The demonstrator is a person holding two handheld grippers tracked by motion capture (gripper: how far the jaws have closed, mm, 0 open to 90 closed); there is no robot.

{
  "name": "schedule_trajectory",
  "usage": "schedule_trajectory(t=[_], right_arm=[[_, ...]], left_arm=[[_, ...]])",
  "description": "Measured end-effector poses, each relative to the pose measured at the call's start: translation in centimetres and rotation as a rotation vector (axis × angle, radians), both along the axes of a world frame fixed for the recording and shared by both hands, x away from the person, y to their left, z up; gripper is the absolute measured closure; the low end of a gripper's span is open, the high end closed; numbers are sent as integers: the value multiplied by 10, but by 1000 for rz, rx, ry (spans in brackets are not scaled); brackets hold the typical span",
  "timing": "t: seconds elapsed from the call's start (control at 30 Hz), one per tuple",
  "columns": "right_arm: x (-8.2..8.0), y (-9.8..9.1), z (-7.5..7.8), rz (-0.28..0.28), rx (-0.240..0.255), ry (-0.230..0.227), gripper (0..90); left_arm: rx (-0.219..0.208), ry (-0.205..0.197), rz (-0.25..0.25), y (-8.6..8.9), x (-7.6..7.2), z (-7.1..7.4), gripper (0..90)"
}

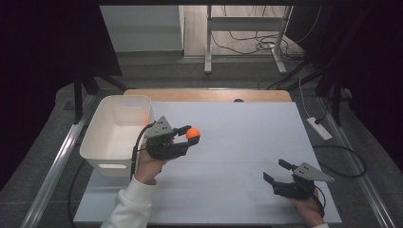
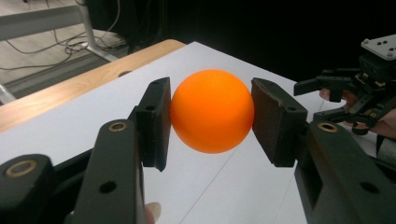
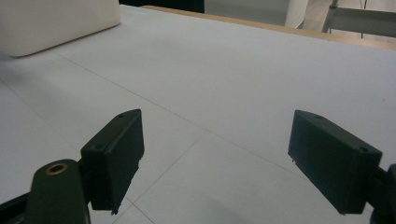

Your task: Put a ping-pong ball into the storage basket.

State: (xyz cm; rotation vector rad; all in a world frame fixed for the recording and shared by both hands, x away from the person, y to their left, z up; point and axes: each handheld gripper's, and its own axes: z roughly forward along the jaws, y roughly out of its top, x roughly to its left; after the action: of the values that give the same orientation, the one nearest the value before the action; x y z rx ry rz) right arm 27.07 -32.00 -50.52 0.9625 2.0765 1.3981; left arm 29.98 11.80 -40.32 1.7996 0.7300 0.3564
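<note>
- Orange ball (image 1: 192,133) sits clamped in the left hand-held gripper (image 1: 189,136) in the high view, lifted above the white desk (image 1: 247,142) just right of the white bin (image 1: 116,135). The likely step is carrying it to the bin: keep the squeeze steady and bring the ball over the bin's opening before letting go. The bin's floor is partly hidden by its near wall.
- Left gripper view: both pads press the ball (image 2: 211,111) at its widest part, a centred hold. Its underside and the desk directly below are hidden.
- Right gripper view: the right hand-held gripper (image 3: 229,158) has its jaws wide apart over bare desk, nothing between them. The bin's corner (image 3: 56,23) is cut off at the top left.
</note>
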Motion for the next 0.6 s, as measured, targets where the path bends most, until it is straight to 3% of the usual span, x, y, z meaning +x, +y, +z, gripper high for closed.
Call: schedule_trajectory(t=[0.6], right_arm=[[0,1,1,3,3,-1,187]], left_arm=[[-10,-21,74,24,0,15,506]])
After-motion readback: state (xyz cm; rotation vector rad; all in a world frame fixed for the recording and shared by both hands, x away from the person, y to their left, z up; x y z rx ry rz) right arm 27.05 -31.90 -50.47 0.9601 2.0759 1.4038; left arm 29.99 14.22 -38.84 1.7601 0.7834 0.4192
